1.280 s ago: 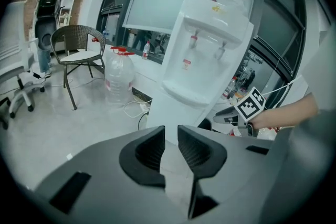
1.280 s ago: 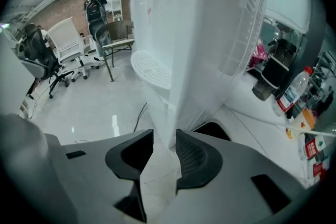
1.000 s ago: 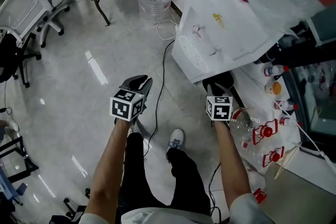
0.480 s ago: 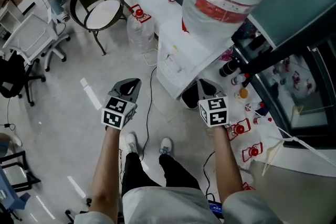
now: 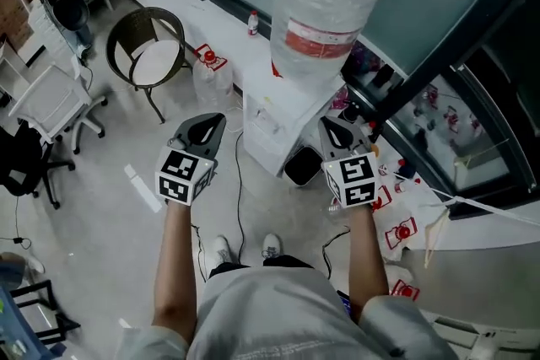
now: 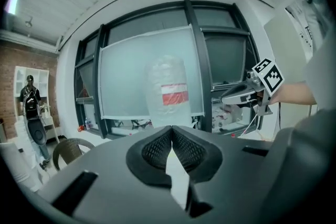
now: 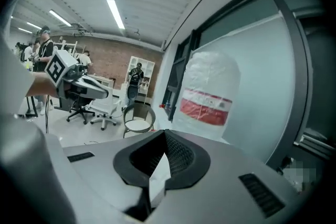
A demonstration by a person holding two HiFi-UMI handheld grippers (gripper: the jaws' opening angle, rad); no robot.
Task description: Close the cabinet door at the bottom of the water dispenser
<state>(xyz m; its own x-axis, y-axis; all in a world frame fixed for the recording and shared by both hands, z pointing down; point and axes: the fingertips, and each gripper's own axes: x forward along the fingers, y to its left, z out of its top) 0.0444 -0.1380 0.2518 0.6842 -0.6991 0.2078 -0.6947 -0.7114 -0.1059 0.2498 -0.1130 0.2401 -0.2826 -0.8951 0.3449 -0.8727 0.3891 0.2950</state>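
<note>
Head view: the left gripper and right gripper hang at chest height, one on each side of the dispenser. Both have their jaws pressed together with nothing between them. The door is at the foot of the dispenser, well below both grippers, so any further push means a deep bend.

That reach carries several risks. A cable trails over the floor from the base towards the feet, and a step could snag it. A black bin sits just beside the base on the right, where a lowered right gripper could knock it. The big bottle on top makes the unit top-heavy, so a hard shove low down could rock it.

The white front of the dispenser is steeply foreshortened from above. No panel stands out from the body, so the door looks closed, or close to it. The lower edge is too small to confirm a flush fit.
</note>
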